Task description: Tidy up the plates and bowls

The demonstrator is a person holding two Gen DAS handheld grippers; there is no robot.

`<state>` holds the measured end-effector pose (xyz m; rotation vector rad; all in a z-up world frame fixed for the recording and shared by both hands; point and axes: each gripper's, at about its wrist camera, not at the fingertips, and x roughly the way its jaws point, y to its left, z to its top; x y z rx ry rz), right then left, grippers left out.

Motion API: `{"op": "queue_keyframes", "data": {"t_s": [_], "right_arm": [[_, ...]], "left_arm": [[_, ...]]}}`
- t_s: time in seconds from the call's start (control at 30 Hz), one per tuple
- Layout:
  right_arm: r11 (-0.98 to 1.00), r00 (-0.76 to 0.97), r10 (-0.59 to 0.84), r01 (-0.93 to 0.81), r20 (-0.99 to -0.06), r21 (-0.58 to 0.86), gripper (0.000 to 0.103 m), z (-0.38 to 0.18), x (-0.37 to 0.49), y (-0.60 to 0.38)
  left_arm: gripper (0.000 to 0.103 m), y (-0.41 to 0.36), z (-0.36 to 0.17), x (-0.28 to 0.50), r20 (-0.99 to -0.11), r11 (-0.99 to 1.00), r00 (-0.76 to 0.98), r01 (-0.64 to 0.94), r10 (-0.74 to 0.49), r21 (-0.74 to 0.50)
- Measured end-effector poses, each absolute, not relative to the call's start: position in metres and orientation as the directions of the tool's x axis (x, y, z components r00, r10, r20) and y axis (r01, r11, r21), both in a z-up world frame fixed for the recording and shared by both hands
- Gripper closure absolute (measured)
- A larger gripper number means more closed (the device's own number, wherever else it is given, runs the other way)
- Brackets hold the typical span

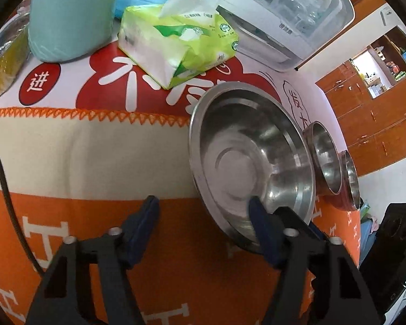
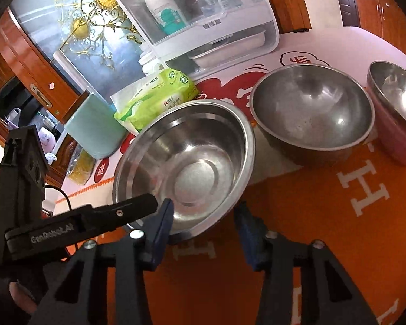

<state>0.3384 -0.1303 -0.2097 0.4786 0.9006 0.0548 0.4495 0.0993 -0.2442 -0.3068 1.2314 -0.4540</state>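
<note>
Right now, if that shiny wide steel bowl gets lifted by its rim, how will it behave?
The wide steel bowl looks thin-walled, so probably stiff and light. Its polished rim seems slippery. Gripped at one edge, it would likely tilt.

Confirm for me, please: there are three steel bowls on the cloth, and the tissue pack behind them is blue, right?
Not quite: the tissue pack is green, not blue, as the right wrist view shows. The rest holds: three steel bowls sit on the cloth, the wide bowl, the middle bowl and the pink-sided bowl.
</note>
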Motion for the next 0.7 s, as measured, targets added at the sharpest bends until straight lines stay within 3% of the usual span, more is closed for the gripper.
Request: {"op": "queue_keyframes", "data": {"t_s": [0.13, 0.3, 0.7], "right_arm": [[0.896, 0.628, 0.231, 0.16, -0.743, 0.414, 0.069, -0.209, 0.338, -0.13], [0.886, 0.625, 0.236, 0.177, -0.744, 0.429, 0.076, -0.209, 0.335, -0.133], [0.87, 0.633, 0.252, 0.183, -0.732, 0.458, 0.08, -0.197, 0.322, -0.128]], "left_arm": [[0.065, 0.099, -0.247, 0.449, -0.814, 0.851, 0.247, 0.157, -0.525, -0.501], [0.08, 0.092, -0.242, 0.443, -0.821, 0.861, 0.263, 0.195, -0.507, -0.47], [0.081, 0.096, -0.227, 0.429, -0.843, 0.885, 0.271, 0.197, -0.464, -0.423]]}}
